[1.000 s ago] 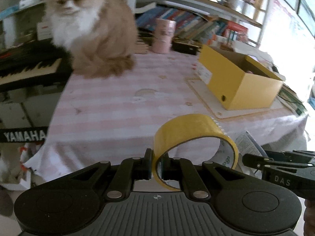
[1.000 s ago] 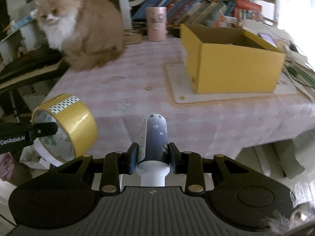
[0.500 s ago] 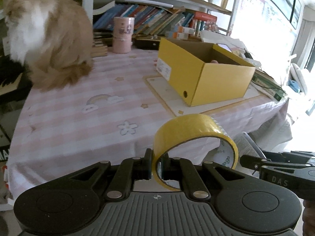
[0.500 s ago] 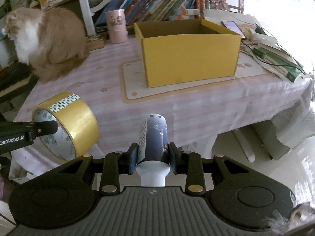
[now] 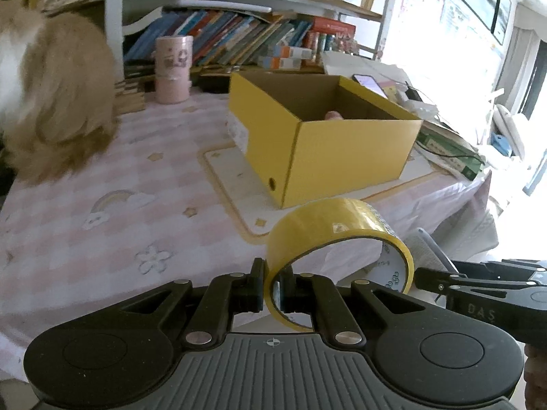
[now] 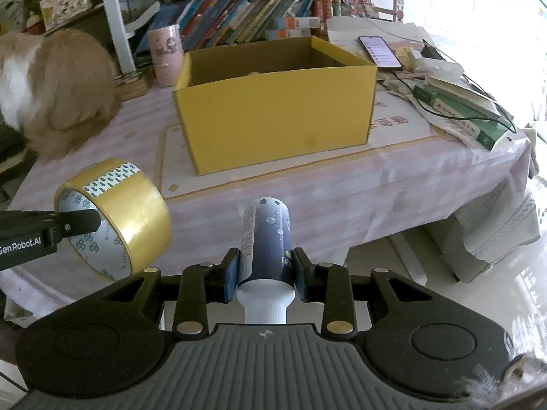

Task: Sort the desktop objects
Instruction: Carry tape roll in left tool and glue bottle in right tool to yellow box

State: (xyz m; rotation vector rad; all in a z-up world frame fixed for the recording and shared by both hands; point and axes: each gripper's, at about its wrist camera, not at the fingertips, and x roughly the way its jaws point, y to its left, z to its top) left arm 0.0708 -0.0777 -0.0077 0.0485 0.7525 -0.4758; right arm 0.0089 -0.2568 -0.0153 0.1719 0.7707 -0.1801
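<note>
Already both loads are lifted, neither boxed yet

Left gripper [image 5: 272, 288] pinches the yellow tape roll's [image 5: 336, 230] wall; right gripper [image 6: 266, 273] clamps the dark bottle [image 6: 266, 239]; both hang near the table edge, short of the open yellow box [image 6: 273, 116]; readable writing: "GenRobot.AI" and "DAS" on the grippers

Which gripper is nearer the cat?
Left. The left gripper, holding the tape, is on the cat's side; the right gripper, holding the bottle, is on the left one's far side.
</note>
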